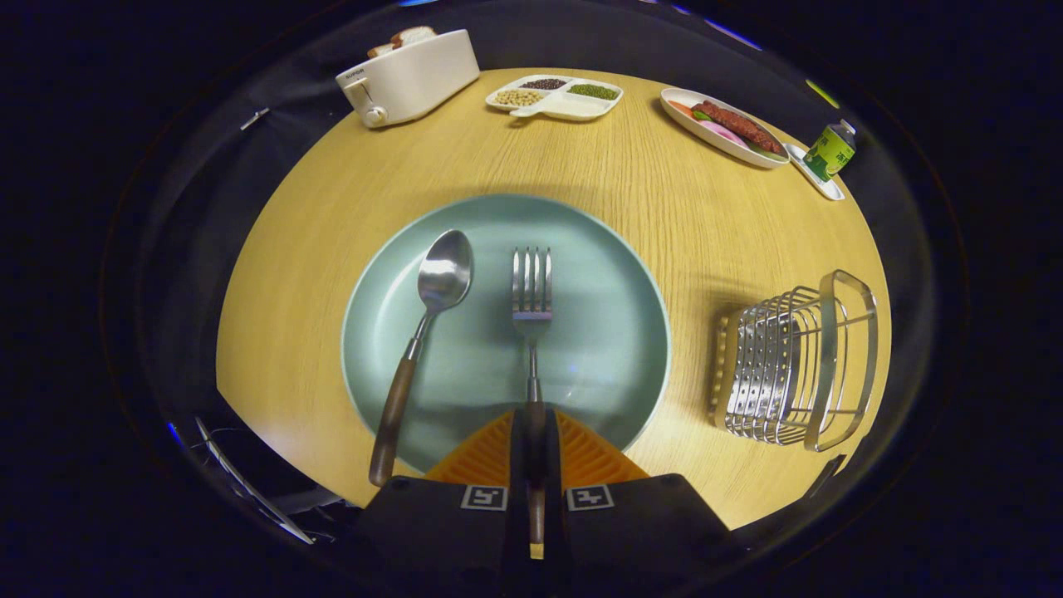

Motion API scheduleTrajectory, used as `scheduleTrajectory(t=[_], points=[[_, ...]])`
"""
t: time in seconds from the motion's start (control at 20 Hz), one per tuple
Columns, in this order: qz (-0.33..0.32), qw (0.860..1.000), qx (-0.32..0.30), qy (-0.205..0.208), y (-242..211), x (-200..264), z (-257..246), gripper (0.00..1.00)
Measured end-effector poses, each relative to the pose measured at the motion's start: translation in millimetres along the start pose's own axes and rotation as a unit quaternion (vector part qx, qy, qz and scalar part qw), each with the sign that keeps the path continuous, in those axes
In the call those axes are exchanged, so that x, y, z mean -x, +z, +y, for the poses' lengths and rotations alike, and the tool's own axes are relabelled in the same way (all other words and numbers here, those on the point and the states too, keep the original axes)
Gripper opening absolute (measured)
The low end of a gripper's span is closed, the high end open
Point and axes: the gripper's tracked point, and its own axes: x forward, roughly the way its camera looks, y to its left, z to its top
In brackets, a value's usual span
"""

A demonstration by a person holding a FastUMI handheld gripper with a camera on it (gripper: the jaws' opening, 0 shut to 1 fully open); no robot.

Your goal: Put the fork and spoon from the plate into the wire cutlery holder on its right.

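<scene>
Gripper [533,423] fingers are squeezed tight on the brown handle of the fork [531,286], one finger on each side. It points low and flat over the near rim of the round green plate [614,332]. Fork prongs lie on the middle of the plate, pointing away from the fingers. Just to the fork's left, the spoon [443,278] lies on the plate too, with its brown handle sticking out over the near rim. To the right of the plate, the wire cutlery holder [797,361] stands on the wooden bench [332,208]. Far across the bench sit a white toaster [411,79] and food trays.
</scene>
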Motion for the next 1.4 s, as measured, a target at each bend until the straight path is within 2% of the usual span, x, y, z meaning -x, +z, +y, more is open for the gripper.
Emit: scheduleTrajectory(t=[0.3,0.5,0.75,0.95,1.15,1.4], points=[[-0.047,0.998,0.011,0.038,26,62,0,0.11],[-0.051,0.997,0.022,0.044,34,111,-36,0.11],[0.000,0.998,0.051,0.027,15,153,-100,0.11],[0.053,0.996,0.073,0.005,-1,163,-143,0.11],[0.133,0.985,0.113,-0.016,-16,155,-167,0.11],[0.229,0.963,0.137,-0.029,-26,136,-180,0.11]])
